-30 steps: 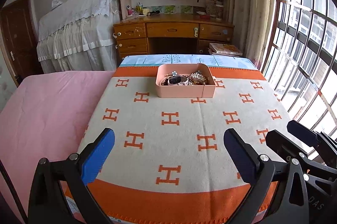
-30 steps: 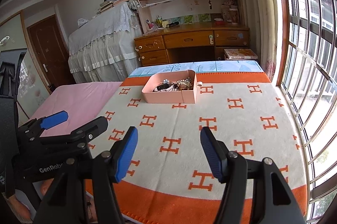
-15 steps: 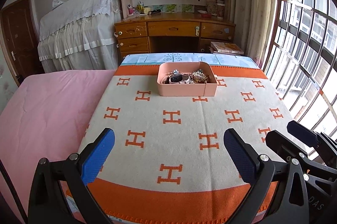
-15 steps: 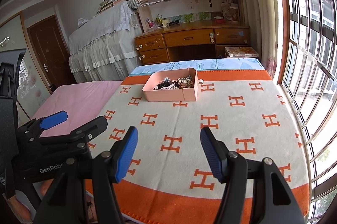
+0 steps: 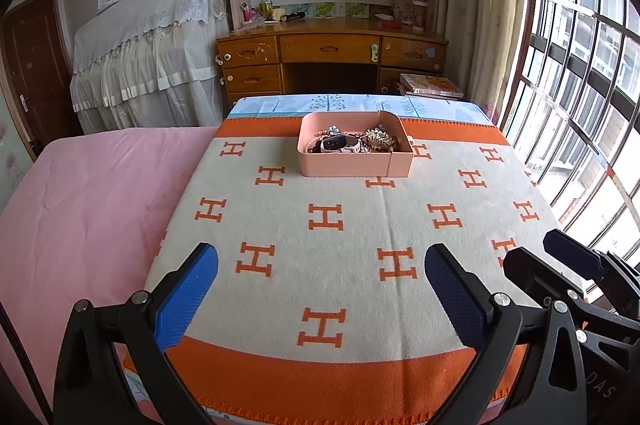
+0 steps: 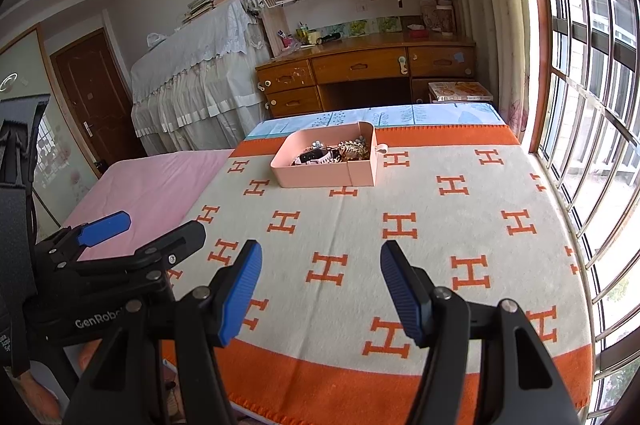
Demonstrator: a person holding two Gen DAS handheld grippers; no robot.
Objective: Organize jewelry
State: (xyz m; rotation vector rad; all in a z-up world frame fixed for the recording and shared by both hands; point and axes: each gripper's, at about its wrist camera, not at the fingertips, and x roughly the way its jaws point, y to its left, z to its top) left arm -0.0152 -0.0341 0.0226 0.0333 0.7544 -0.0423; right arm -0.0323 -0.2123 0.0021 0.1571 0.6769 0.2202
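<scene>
A pink tray (image 5: 352,164) sits at the far end of a cream blanket with orange H marks (image 5: 328,257). It holds a heap of jewelry: a watch with a dark face (image 5: 338,143), gold chains (image 5: 380,139) and beads. The tray also shows in the right wrist view (image 6: 320,177). My left gripper (image 5: 320,289) is open and empty over the near part of the blanket, far from the tray. My right gripper (image 6: 320,289) is open and empty beside it, to its right (image 5: 560,265). The left gripper shows at the left of the right wrist view (image 6: 136,237).
A pink sheet (image 5: 88,209) covers the bed left of the blanket. A wooden desk (image 5: 332,61) with bookshelves stands behind the bed. A cloth-covered piece of furniture (image 5: 152,37) is at the back left. Barred windows (image 5: 580,85) run along the right.
Both views have shifted slightly, so the tray sits a little higher and farther in the frames. Both grippers stay open and empty.
</scene>
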